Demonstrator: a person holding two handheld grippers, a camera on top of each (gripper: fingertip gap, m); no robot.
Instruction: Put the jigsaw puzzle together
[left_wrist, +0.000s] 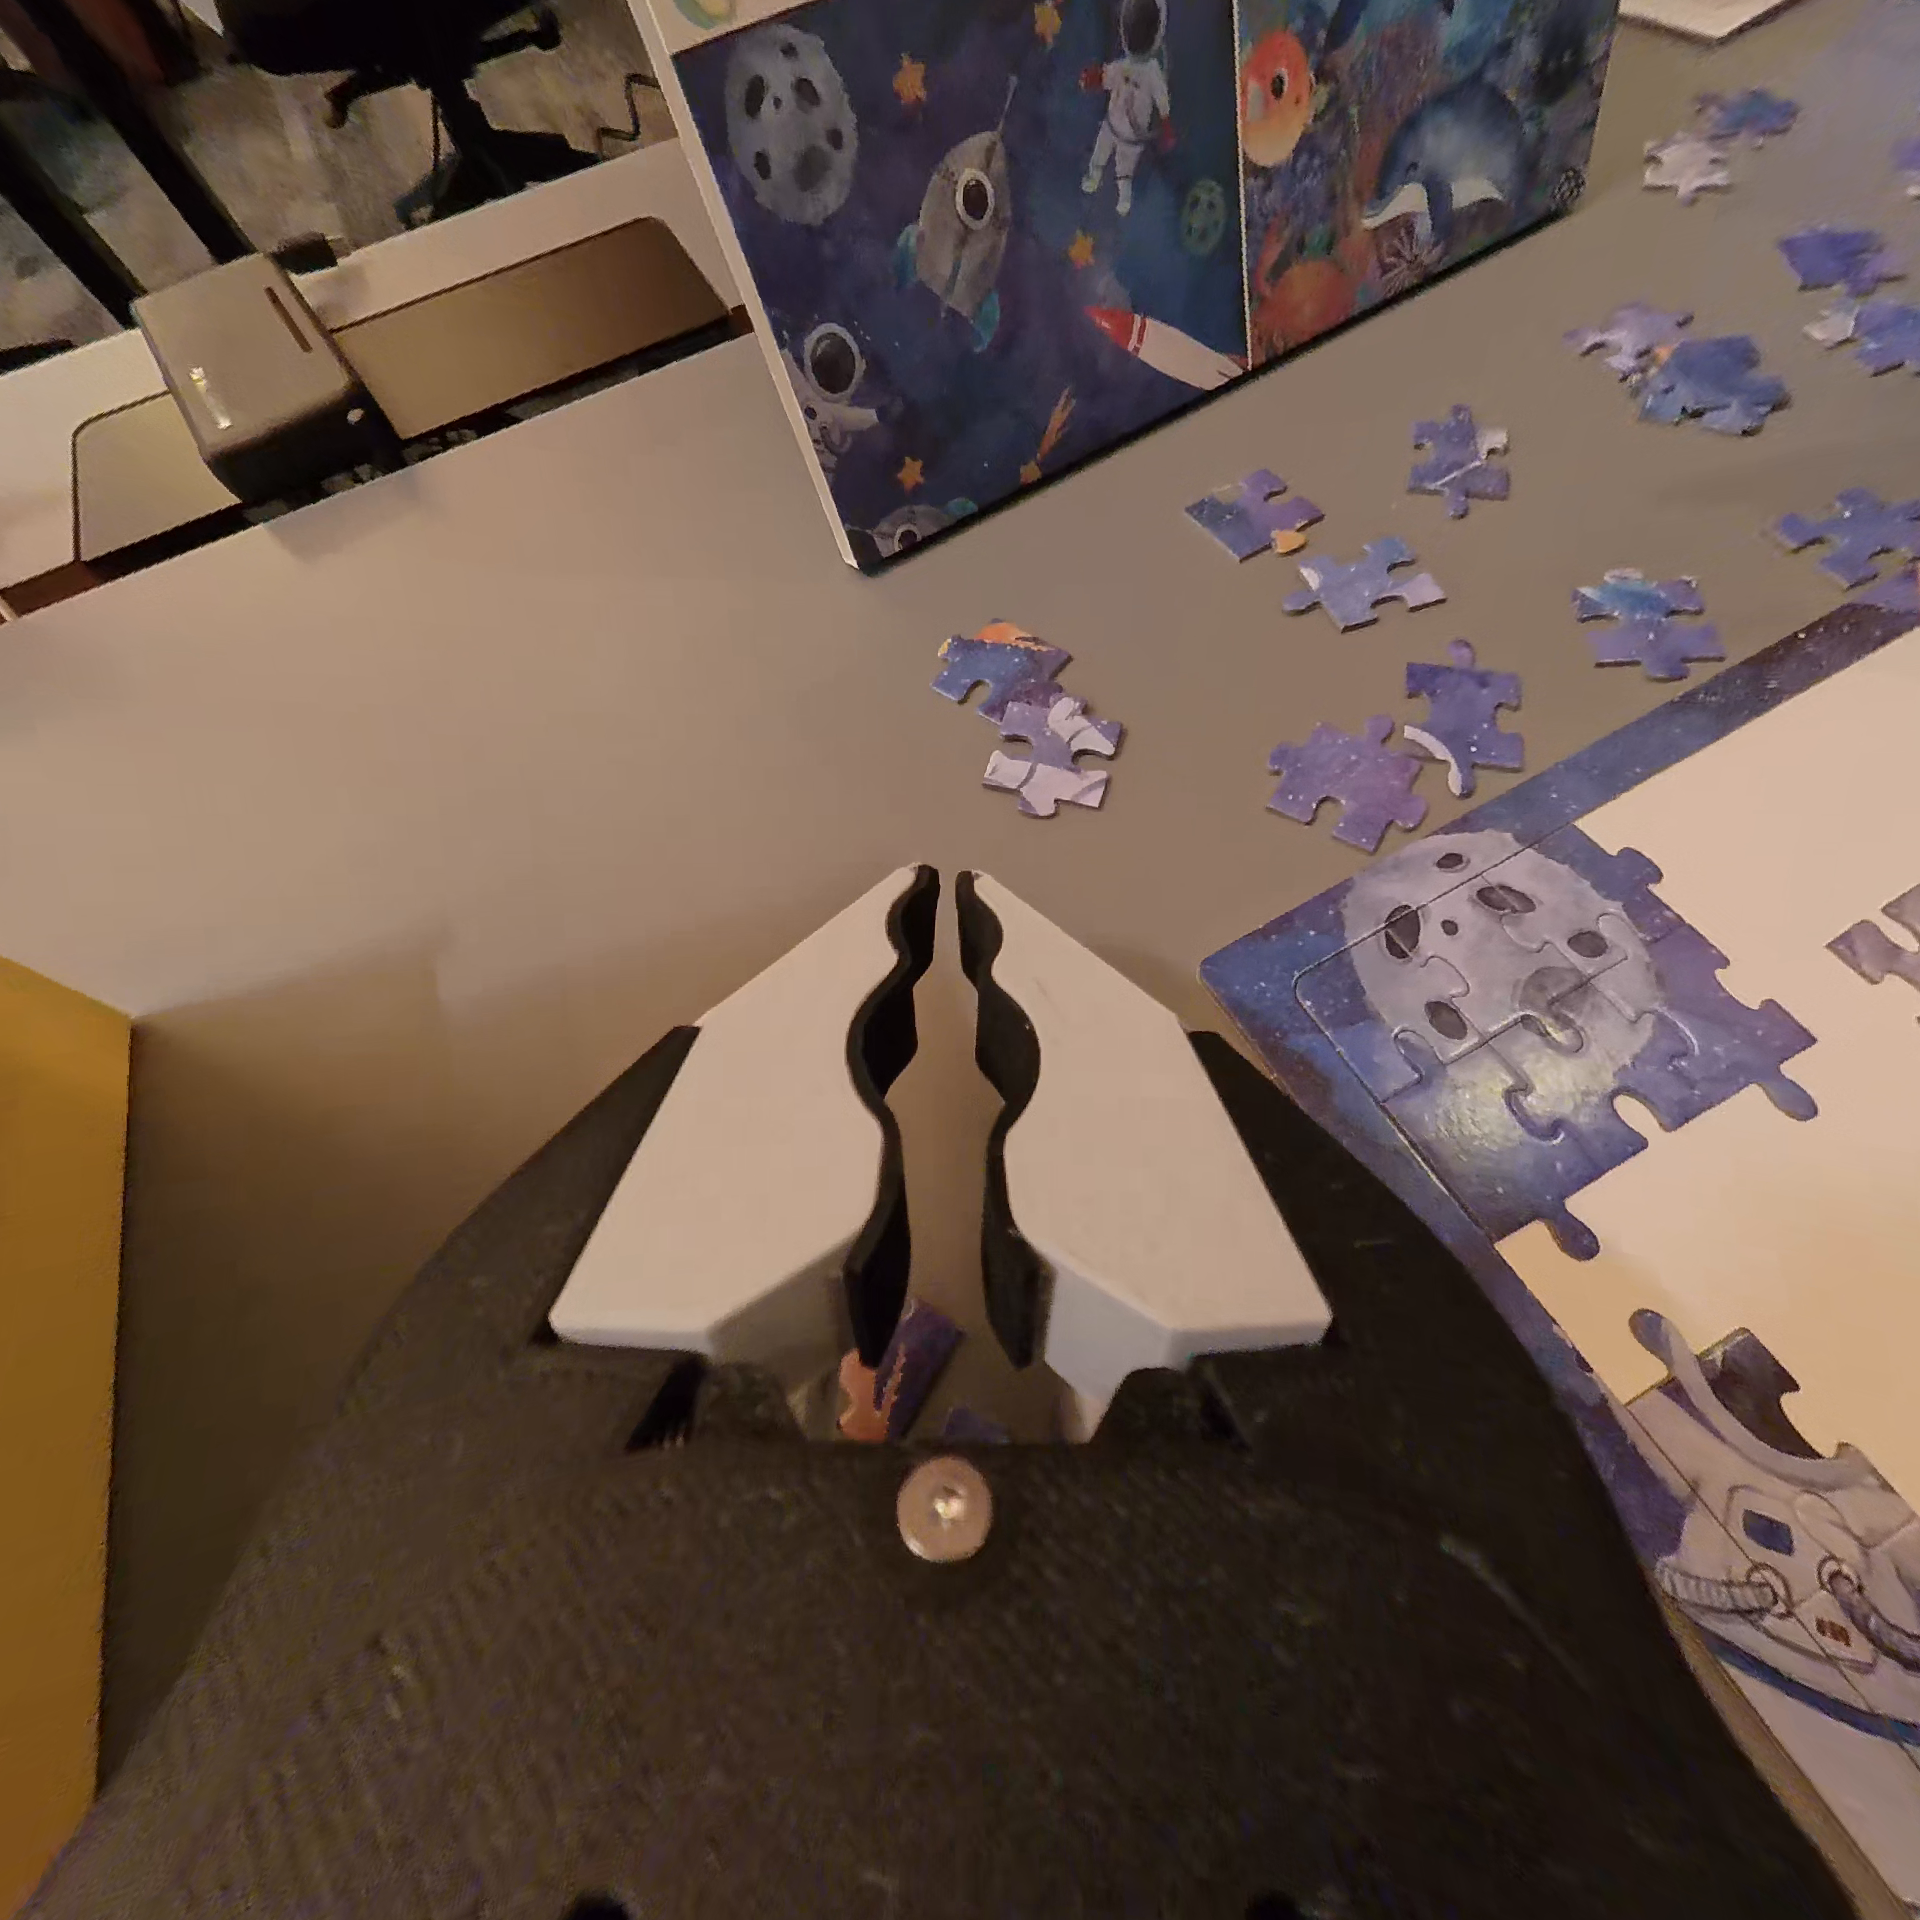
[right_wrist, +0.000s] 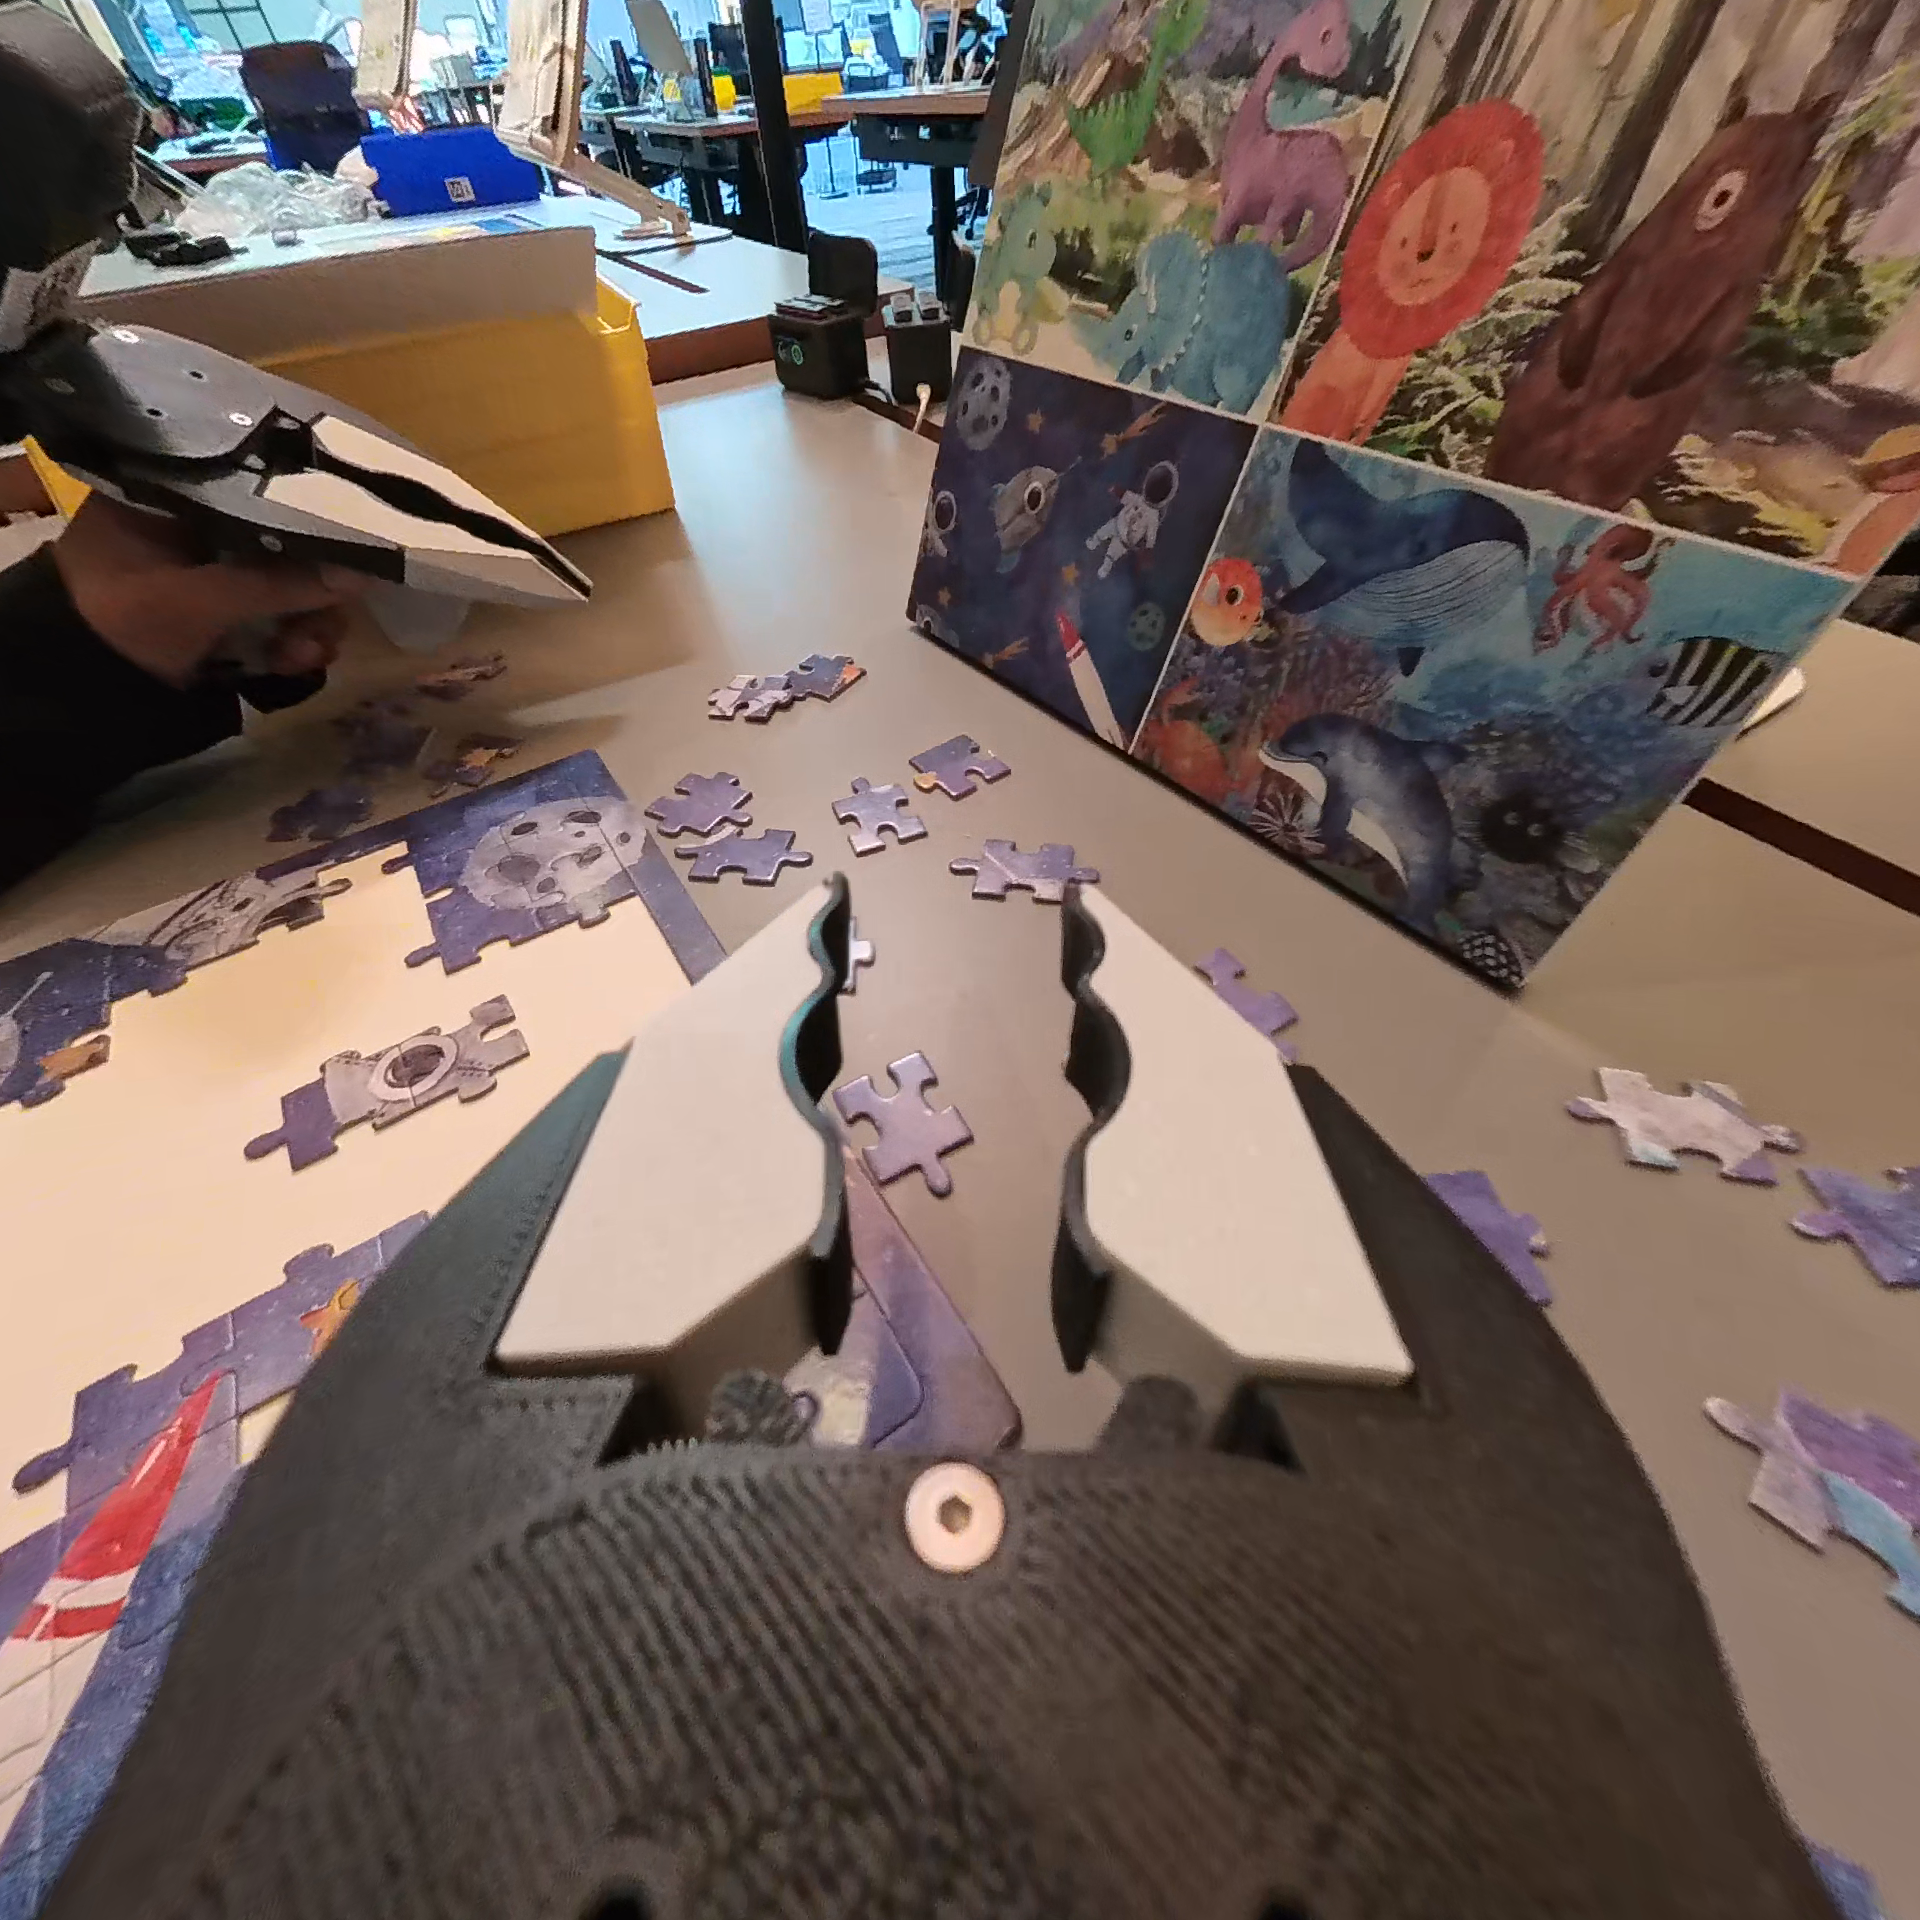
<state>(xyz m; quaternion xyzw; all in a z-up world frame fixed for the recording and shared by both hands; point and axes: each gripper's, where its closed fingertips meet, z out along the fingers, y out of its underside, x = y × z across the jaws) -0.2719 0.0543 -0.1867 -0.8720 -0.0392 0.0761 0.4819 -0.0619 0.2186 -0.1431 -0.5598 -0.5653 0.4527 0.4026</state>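
Left tongs (left_wrist: 937, 878) sit together with only a hairline slit at the tips, nothing between them, hovering over bare bench (left_wrist: 520, 727), with loose puzzle pieces (left_wrist: 1049, 750) at 1 o'clock and the puzzle tray (left_wrist: 1262, 997) at 3 o'clock. Right tongs (right_wrist: 956, 914) stand apart over the bench, gripping nothing; one purple piece (right_wrist: 902, 1117) lies flat between the fingers, untouched. Pieces look like light, thin, stiff card lying flush, probably best pinched across opposite edges.
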